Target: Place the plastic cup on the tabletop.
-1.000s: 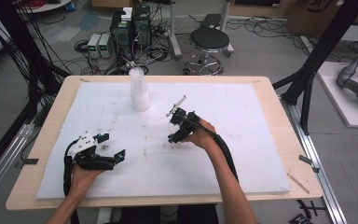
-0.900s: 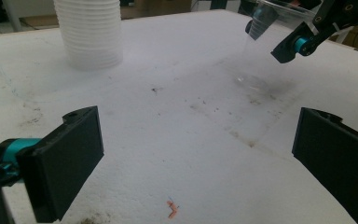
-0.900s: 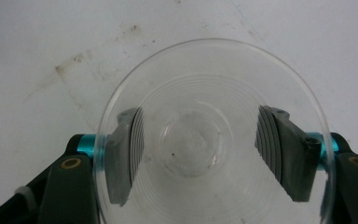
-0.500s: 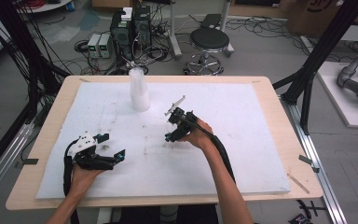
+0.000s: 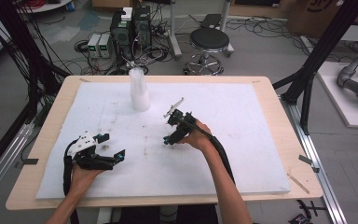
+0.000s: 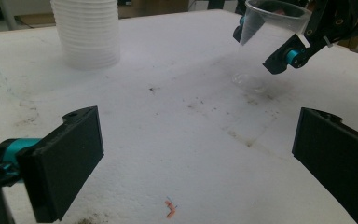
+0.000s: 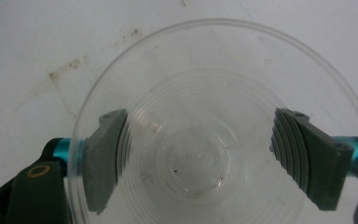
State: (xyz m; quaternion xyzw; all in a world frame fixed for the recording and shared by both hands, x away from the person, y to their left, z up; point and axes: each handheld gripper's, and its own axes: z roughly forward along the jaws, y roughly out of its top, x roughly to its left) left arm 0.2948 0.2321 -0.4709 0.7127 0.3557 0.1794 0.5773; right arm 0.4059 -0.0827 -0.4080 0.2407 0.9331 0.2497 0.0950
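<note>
my right gripper [image 7: 200, 163] has just been opening around the clear cup [image 7: 219, 121], right of the cup stack [image 5: 139, 89]; it's light, flimsy, best pinched gently mid-wall.

Beyond the wooden table [image 5: 279, 121], a black stool [image 5: 209, 41] stands on grey, cable-strewn floor [image 5: 261, 51].

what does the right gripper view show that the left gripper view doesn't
Right gripper view: a look straight down into the clear cup, showing its ribbed wall and base between the right gripper jaws. Those jaws have just been opening, and whether they press on it is unclear. Left gripper view: the stack of cups, the left gripper with open jaws, and a small red scrap. Shared: the clear cup and the stained white mat.
</note>
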